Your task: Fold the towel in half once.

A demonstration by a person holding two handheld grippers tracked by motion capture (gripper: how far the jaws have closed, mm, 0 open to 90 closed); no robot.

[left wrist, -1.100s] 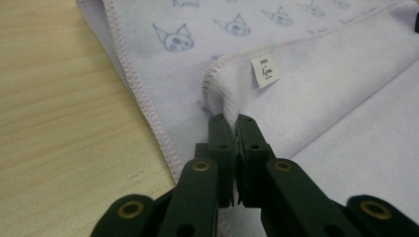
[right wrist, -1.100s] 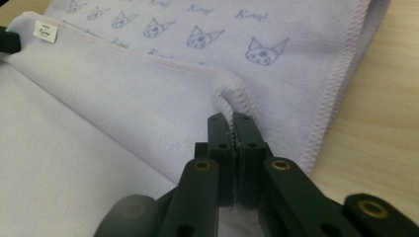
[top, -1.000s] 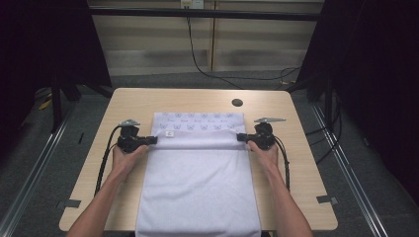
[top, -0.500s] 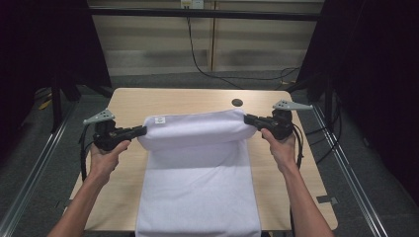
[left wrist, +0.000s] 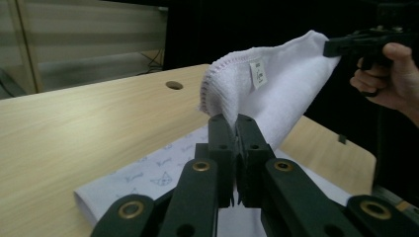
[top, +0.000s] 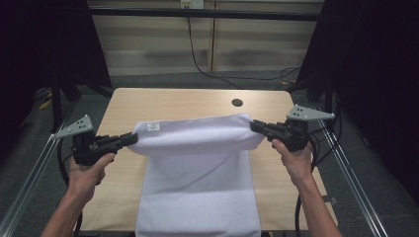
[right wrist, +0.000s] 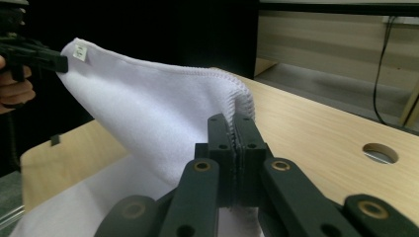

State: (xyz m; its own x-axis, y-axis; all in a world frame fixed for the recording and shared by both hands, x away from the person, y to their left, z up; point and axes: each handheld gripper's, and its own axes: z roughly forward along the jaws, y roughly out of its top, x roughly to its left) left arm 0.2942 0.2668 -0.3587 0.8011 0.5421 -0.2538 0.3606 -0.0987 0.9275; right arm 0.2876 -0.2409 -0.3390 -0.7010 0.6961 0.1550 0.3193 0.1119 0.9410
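One hole (top: 237, 102) lies beyond the towel (top: 197, 148), unobstructed.

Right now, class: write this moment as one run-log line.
left gripper: shut on towel | right gripper: shut on towel | far edge lifted off table

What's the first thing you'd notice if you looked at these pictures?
A big white towel is lifted off the middle of the wooden table by its far edge, while its near part lies flat and hangs over the front. The left hand-held gripper and the right hand-held gripper each pinch one far corner, jaws shut on the cloth. A small white tag sits near the left corner.
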